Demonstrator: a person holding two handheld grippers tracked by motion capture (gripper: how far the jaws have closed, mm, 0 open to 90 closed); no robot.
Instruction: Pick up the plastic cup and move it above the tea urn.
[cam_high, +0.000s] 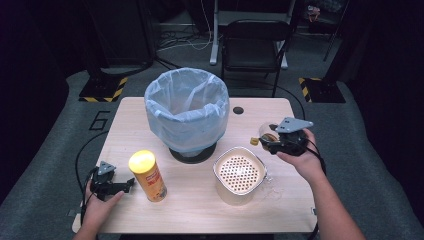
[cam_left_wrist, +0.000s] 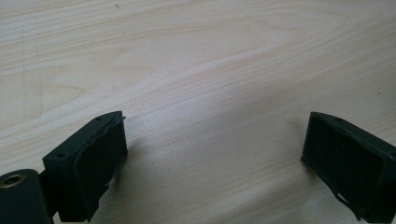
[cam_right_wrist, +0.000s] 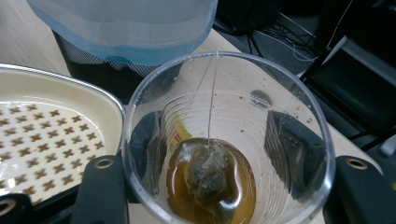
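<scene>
The clear plastic cup (cam_right_wrist: 229, 140) is cut off by the right gripper view's bottom edge; the printed label on the yellow-lidded cylindrical can (cam_high: 148, 176) is too small to read.

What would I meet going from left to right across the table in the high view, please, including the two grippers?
Left gripper → yellow-lidded canister → bin lined with a blue bag → cream container with a perforated insert → right gripper, holding a clear cup with a tea bag.

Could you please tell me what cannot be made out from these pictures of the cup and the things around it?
- Bin contents: high view, hidden by its bag and rim.
- Canister label: high view, too small to read.
- Cup bottom: right gripper view, cut off by the lower edge.
- Strainer box interior: high view, hidden below its perforated tray.
</scene>
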